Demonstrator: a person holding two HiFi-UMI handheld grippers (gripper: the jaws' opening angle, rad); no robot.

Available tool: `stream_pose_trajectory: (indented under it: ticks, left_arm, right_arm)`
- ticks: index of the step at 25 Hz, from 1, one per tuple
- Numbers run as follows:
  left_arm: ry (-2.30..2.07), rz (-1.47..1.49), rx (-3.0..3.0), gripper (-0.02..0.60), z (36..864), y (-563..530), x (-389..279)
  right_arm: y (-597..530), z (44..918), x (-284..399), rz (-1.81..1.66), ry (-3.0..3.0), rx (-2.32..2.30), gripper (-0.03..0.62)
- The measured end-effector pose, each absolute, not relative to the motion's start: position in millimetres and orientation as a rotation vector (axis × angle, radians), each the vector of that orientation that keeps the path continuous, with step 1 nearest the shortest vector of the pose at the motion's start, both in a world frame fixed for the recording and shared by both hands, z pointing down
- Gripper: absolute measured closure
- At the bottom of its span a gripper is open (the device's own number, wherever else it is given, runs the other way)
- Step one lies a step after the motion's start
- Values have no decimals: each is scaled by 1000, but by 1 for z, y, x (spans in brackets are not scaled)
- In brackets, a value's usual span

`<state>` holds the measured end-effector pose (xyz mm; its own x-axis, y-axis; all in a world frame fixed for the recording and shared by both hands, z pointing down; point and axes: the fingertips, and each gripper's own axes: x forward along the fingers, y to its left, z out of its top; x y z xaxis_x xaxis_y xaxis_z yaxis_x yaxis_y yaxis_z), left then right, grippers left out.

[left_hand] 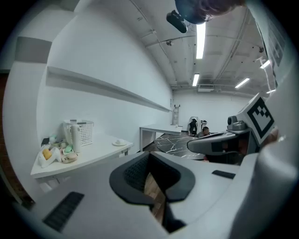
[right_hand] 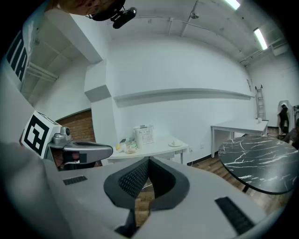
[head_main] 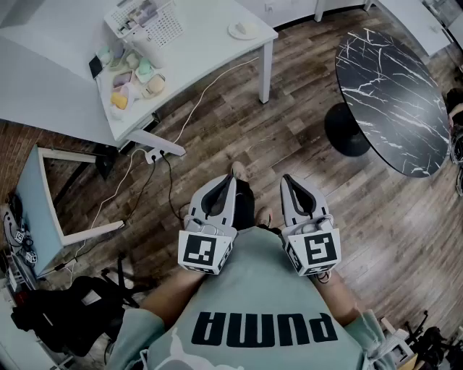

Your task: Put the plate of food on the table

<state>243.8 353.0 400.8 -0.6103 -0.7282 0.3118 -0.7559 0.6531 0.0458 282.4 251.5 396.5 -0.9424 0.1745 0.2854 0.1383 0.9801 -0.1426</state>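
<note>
Plate of food [head_main: 242,29] sits near the far right corner of the white counter [head_main: 202,50], at 12 o'clock in the head view; something pale lies on it, too small to identify. Left tongs [head_main: 228,182] and right tongs [head_main: 288,181] are held side by side close to the person's torso, over the wood floor [head_main: 289,130], tips pointing toward 12 o'clock. The plate is well apart from both: roughly 12 o'clock from the left tongs, 11 o'clock from the right tongs. Left gripper view: left tongs [left_hand: 149,156] closed, pads meeting at the tip, nothing between them; plate [left_hand: 119,142] seen at about 10 o'clock from the tip, on the counter edge. Right gripper view: right tongs [right_hand: 148,161] likewise closed and empty; plate [right_hand: 175,144] at about 2 o'clock from the tip. On the same counter, toward its left end, stand a white mesh basket [head_main: 141,18] and a cluster of small pastel items [head_main: 134,79], apart from the plate. A dark marbled oval counter [head_main: 394,101] stands at 2 o'clock of the right tongs.
</note>
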Motion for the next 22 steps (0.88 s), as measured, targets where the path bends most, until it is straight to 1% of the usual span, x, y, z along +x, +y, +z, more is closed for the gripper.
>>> stream_pose_trajectory:
  ticks: [7, 22]
  left_arm:
    - [-2547, 91, 1261, 577, 406, 320, 180]
    - [-2504, 30, 1359, 577, 398, 272, 7]
  right_arm:
    - [226, 402, 230, 155, -2816, -160, 594]
    - [182, 392, 65, 118, -2785, -40, 594]
